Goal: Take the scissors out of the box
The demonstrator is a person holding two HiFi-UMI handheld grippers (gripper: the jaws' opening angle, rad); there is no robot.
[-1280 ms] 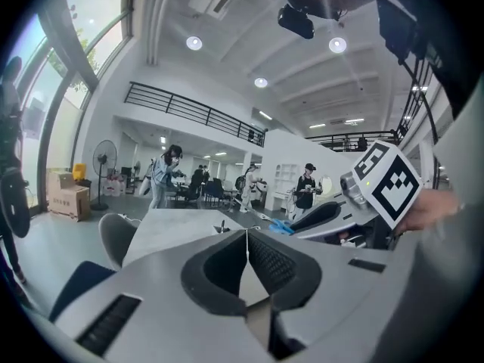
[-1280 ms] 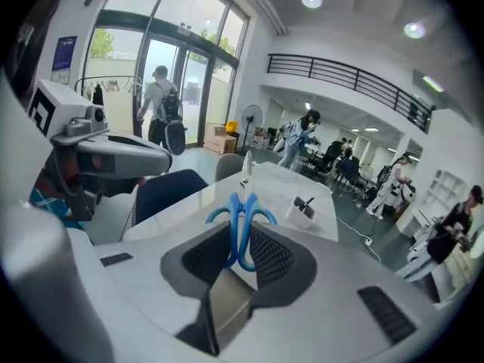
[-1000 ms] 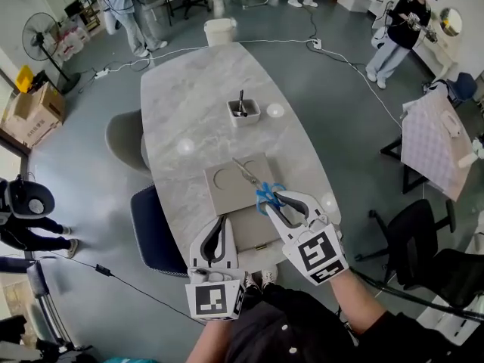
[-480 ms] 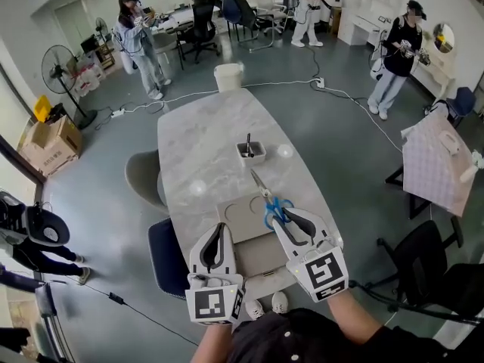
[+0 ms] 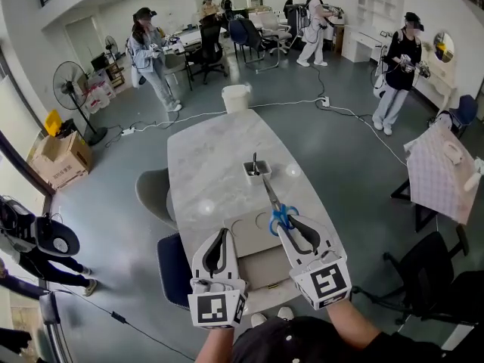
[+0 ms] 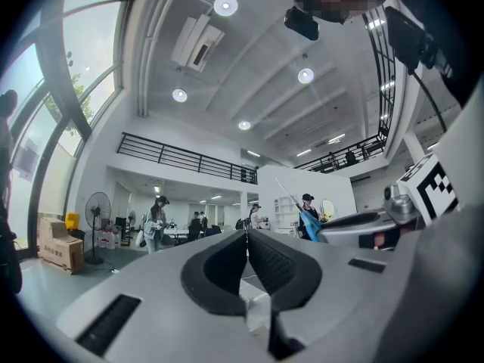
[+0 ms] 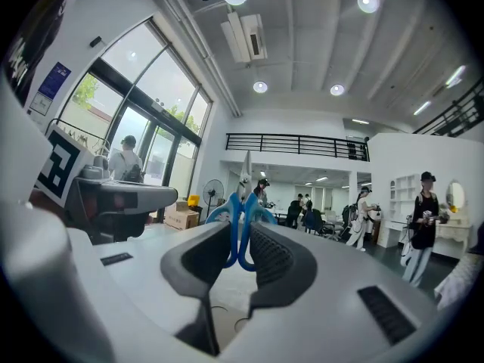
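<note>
Raised since the earlier frames, the scissors (image 5: 272, 200) now hang clear above the open grey box (image 5: 262, 266), and their blade tips reach toward the small white dish (image 5: 257, 170) farther along the marble table (image 5: 200, 157).

Right gripper (image 5: 284, 222): its tongs pinch the blue handle loops of the scissors. In the right gripper view, both loops stand between the pads of the right gripper (image 7: 242, 231), and the closed blades of the scissors (image 7: 240, 203) rise up and forward from them.

Long axis: in the head view it runs from the handles, nearest the person, to the tips, which point away toward the far end of the table and lean slightly left.

Left gripper (image 5: 221, 234): it is held beside the right one, over the near left part of the box. Seen in its own view, the tongs of the left gripper (image 6: 246, 237) are pressed together with nothing between them. The scissors (image 6: 308, 224) show at that view's right, blade slanting up and to the left.
</note>
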